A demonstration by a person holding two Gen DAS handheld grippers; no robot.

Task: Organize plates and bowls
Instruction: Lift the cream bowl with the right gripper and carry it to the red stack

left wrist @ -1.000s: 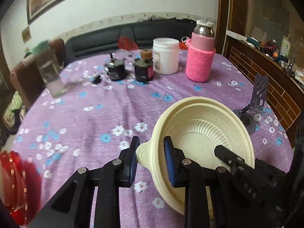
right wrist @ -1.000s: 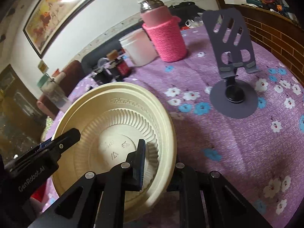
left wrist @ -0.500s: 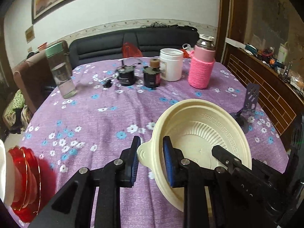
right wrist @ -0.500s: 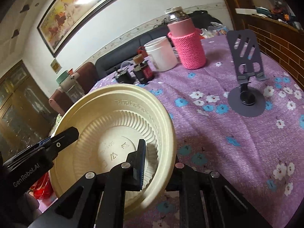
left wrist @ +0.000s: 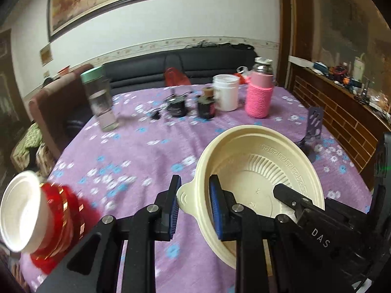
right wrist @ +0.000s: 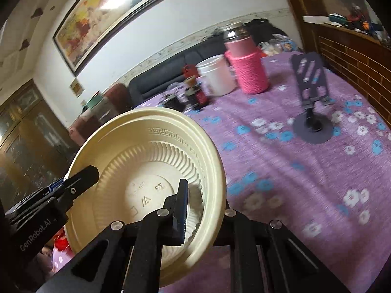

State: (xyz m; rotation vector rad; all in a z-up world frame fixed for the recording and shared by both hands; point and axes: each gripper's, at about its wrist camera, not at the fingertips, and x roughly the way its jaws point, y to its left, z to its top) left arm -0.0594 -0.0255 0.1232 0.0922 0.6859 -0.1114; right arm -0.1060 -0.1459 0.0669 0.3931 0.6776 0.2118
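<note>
A cream plastic bowl (left wrist: 256, 171) with a ribbed inside and a small rim tab hangs tilted above the purple flowered table (left wrist: 146, 151). Both grippers hold it. My left gripper (left wrist: 195, 185) is shut on the rim at the tab, one finger inside the bowl and one outside. My right gripper (right wrist: 205, 195) is shut on the opposite rim of the bowl (right wrist: 151, 161), its outer finger hidden behind the wall. At the lower left of the left wrist view stands a red gold-banded bowl stack (left wrist: 48, 214) with a white inside.
At the table's far side stand a pink-sleeved flask (left wrist: 259, 97), a white jar (left wrist: 226, 92), two small dark jars (left wrist: 206, 103) and a clear bottle with a green lid (left wrist: 99, 100). A grey phone stand (right wrist: 312, 102) is on the right, near a wooden ledge (left wrist: 342, 112).
Both grippers have lifted the cream bowl and drawn it back from the far objects. The red and white bowl stack has come further into view at the lower left.
</note>
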